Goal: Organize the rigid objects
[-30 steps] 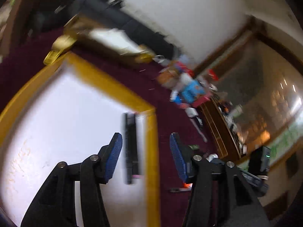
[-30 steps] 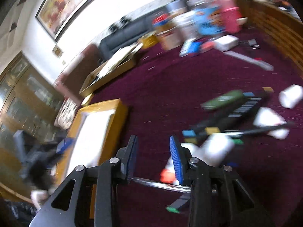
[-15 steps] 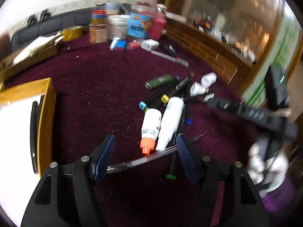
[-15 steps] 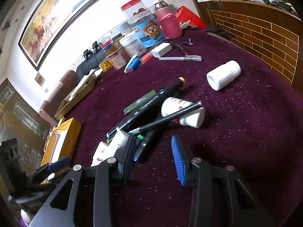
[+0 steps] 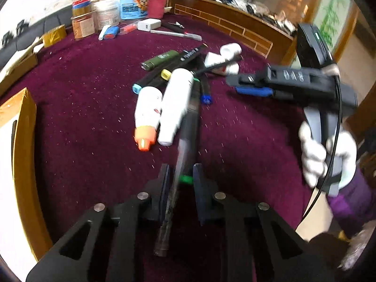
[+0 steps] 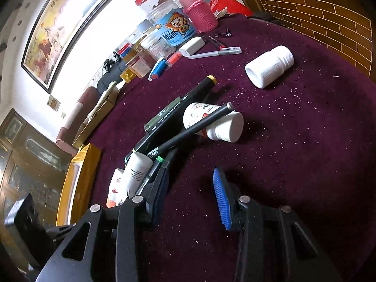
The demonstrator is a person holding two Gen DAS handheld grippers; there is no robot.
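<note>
A pile of rigid objects lies on the maroon cloth: markers, a white bottle with an orange cap (image 5: 147, 119), a white tube (image 5: 176, 103), a green lighter (image 5: 161, 59) and small white bottles (image 6: 270, 67). My left gripper (image 5: 180, 178) is shut on a clear pen (image 5: 182, 159), which runs back between its fingers. My right gripper (image 6: 191, 188) is open and empty just above the cloth, right of the pile; it also shows in the left wrist view (image 5: 256, 87). A yellow-rimmed tray (image 5: 23, 145) with a white floor sits at the left.
Jars, a pink flask (image 6: 199, 14), a white charger (image 6: 191, 47) and pens stand at the far edge. A wooden brick-pattern ledge (image 6: 317, 18) bounds the right side. A cardboard box (image 6: 101, 112) lies beyond the tray.
My left gripper swung from over the tray to the pile and closed on the clear pen. My right gripper moved in low beside the pile and stayed open.
</note>
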